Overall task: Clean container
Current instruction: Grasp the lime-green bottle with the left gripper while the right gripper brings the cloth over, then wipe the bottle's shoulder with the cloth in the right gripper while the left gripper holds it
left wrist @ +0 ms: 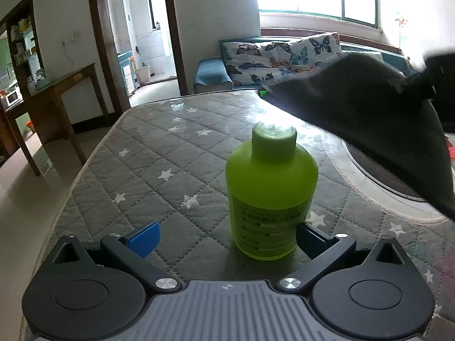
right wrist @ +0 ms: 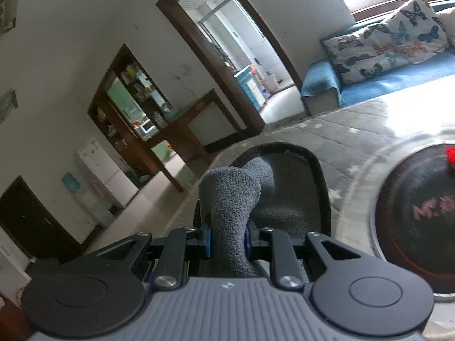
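Spread wide, the left gripper point(left wrist: 226, 240) brackets the base of the green bottle point(left wrist: 270, 193) without clamping it. That bottle stands upright on the quilted star-patterned table cover point(left wrist: 148, 153). Right of the bottle, the right gripper point(right wrist: 227, 240) pinches a grey cloth point(right wrist: 230, 196).

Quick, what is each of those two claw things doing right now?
Left gripper: open, holding nothing; the green bottle stands between its fingers.
Right gripper: closed on a grey cloth.
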A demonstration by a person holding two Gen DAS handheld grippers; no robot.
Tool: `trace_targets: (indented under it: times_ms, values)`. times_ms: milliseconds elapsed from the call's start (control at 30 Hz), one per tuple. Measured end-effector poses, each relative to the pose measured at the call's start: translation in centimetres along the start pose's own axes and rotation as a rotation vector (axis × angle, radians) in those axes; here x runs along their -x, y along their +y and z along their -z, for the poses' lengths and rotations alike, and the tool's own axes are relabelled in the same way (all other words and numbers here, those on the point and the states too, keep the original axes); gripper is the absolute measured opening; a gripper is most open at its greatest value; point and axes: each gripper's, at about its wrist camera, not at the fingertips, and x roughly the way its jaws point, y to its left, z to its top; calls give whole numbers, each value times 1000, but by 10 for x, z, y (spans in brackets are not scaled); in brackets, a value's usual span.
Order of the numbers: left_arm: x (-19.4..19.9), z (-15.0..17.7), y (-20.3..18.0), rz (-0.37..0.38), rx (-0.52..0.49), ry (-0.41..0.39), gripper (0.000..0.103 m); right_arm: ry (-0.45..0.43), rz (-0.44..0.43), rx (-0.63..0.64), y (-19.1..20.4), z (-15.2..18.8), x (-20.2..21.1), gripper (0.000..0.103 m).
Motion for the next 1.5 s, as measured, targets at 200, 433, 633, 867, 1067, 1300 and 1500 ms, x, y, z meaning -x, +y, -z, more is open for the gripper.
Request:
trace_targets:
  times_ms: [200,433,633,867,1067,1300,1500]
  values:
    - [-2,0,1,18,-18,-9,103,38,-19,-36,-11,2,-26,19]
    - [-3,1,2,37,-36,-15,103,106,-5,-62,-21,16,-63,19]
    - [-3,1,4,48,-44,-19,103,169,16,-65,-40,28,-85,19]
    - [-1,1,7,56,-44,-22,103,214,40,-17,-53,43,-90,19]
    - [4,1,10,54,-35,-32,103,251,60,24,-63,55,-95,19]
    - [12,0,11,68,-21,-55,103,277,47,62,1,65,-61,19]
    - [15,-1,14,63,-26,-70,102,261,7,46,11,70,-47,19]
